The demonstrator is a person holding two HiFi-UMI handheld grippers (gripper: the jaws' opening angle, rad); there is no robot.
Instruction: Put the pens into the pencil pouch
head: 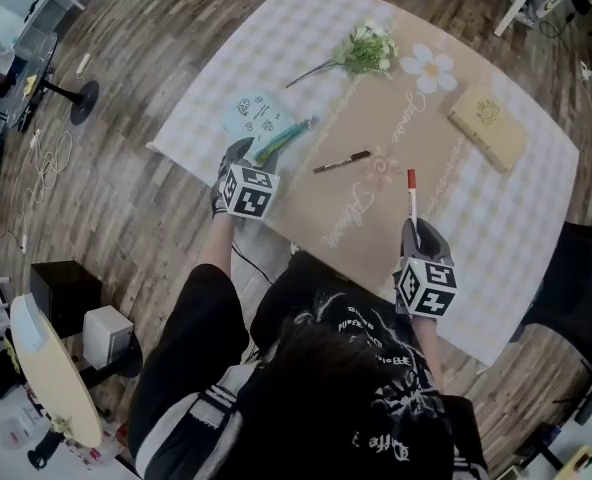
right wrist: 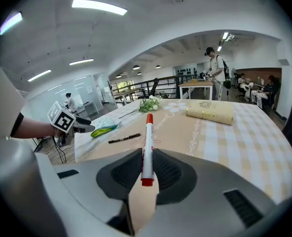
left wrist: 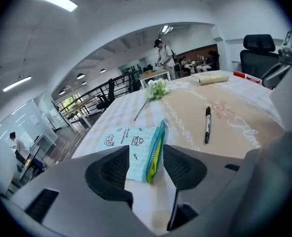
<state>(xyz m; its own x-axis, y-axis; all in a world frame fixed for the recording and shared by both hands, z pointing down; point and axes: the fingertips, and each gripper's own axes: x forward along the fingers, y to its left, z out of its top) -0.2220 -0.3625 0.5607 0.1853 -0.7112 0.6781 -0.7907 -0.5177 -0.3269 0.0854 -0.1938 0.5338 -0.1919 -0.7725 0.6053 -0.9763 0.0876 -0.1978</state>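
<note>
A light blue pencil pouch (head: 259, 116) with a teal and yellow-green mouth lies near the table's left edge. My left gripper (head: 248, 156) sits just before it, open; in the left gripper view the pouch (left wrist: 136, 144) has its near end in the gap between the pads, untouched. A black pen (head: 342, 161) lies on the tan cloth mid-table, right of the pouch (left wrist: 207, 125). My right gripper (head: 416, 230) is shut on a white marker with red ends (head: 412, 196), which points away along the jaws (right wrist: 147, 142) above the table's near side.
An artificial flower sprig (head: 368, 48) lies at the far side and a cream book (head: 488, 126) at the far right of the checked tablecloth (head: 536, 218). A black chair (head: 586, 268) stands to the right of the table; a round side table (head: 51, 368) is on the floor at left.
</note>
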